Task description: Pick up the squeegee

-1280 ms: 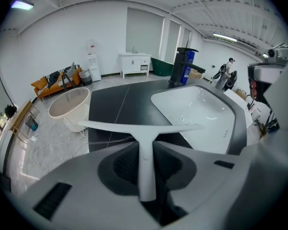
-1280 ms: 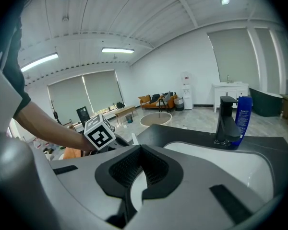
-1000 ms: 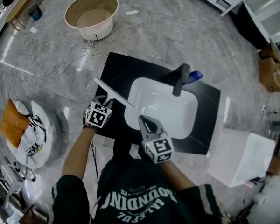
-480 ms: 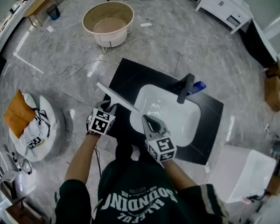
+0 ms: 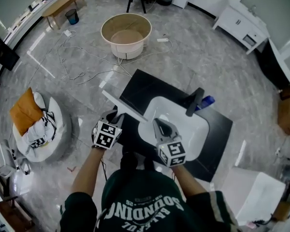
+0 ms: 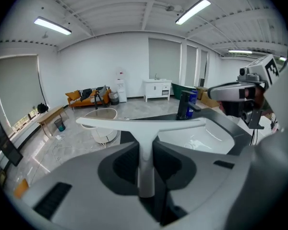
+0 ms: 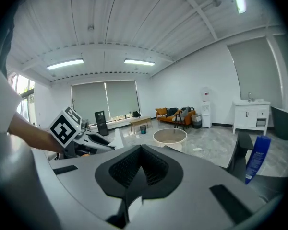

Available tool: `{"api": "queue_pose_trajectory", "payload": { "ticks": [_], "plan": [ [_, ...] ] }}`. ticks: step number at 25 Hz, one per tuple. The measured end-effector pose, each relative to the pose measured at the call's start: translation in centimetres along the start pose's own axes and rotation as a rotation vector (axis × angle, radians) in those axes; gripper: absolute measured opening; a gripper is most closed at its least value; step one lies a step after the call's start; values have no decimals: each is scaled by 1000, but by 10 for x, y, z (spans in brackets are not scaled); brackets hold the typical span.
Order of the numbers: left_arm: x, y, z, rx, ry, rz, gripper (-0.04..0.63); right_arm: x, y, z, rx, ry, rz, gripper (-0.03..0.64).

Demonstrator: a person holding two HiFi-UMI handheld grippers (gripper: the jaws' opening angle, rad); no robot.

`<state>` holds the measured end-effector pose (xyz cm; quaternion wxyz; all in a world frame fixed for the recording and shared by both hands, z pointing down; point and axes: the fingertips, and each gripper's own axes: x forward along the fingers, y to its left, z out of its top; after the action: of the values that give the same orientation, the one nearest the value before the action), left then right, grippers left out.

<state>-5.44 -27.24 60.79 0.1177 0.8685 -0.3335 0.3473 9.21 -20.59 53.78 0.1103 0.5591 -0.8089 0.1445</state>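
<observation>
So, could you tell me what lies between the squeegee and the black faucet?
Only the white sink basin lies between the squeegee and the faucet, as the head view shows.

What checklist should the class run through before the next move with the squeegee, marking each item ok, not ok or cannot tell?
1. Left gripper shut on the white T-shaped plastic squeegee, gripping its handle: ok.
2. Handle centred between the jaws: ok.
3. Right gripper shut and empty: ok.
4. Right gripper apart from the blade: ok, though close.
5. Blade lifted clear of the black countertop: cannot tell.
</observation>
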Motion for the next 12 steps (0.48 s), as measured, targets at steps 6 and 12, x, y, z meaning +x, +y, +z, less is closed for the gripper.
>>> {"api": "queue_pose_trajectory", "payload": {
  "ticks": [6, 12],
  "plan": [
    [-33, -2, 22, -43, -87, 55, 75, -6, -12, 17, -27, -16, 1, 0],
    [-60, -6, 44, -79, -161, 86, 75, -8, -19, 27, -51, -32, -2, 0]
  ]
}}
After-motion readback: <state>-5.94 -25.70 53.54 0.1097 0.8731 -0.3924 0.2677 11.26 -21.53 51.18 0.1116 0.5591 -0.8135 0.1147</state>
